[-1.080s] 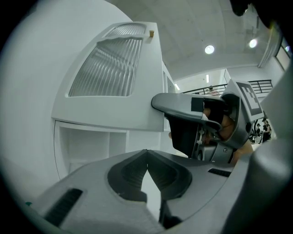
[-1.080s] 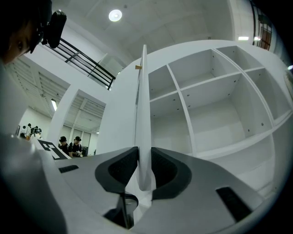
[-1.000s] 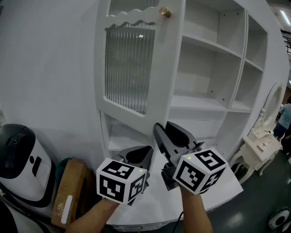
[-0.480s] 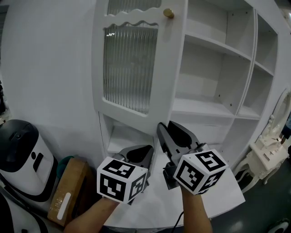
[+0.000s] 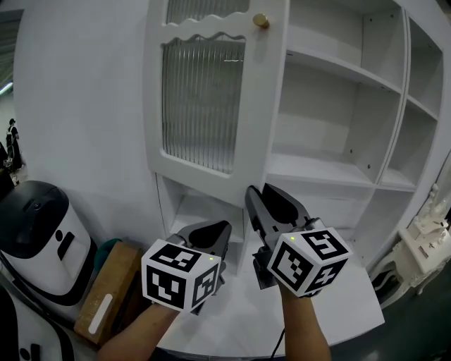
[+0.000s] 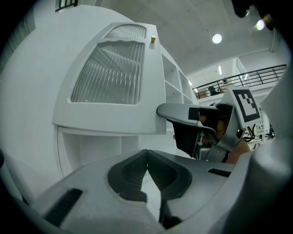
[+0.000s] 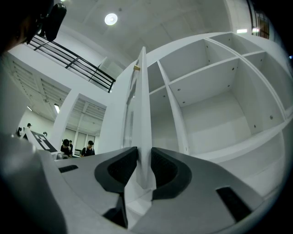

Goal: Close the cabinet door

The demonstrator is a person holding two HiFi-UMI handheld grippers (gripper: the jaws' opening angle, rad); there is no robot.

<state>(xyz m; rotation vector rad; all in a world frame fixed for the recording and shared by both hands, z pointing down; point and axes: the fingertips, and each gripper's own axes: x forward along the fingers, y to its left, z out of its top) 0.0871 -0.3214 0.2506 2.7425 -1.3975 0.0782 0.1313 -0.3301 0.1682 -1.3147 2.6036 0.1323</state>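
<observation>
The white cabinet door (image 5: 204, 106), with a ribbed glass pane and a small brass knob (image 5: 261, 21), stands open from the cabinet. My right gripper (image 5: 255, 196) holds the door's lower free edge. In the right gripper view, the door edge (image 7: 143, 100) runs up between the two pads of the right gripper (image 7: 143, 155), and both pads touch it. My left gripper (image 5: 215, 231) hovers below the door to the left with its tips together and nothing in them. In the left gripper view, the left gripper (image 6: 146, 153) points at the door (image 6: 110, 77), beside the right gripper (image 6: 165, 109).
Open white shelves (image 5: 331, 113) fill the cabinet to the right of the door. A white counter (image 5: 345, 310) lies under both hands. A white and black appliance (image 5: 35, 225) and a cardboard box (image 5: 106, 289) stand at lower left. A white dressing table (image 5: 431, 225) is at far right.
The right gripper has moved sideways a little while staying on the door's edge. The left gripper has drifted left and lower in the head view. The head view has also shifted.
</observation>
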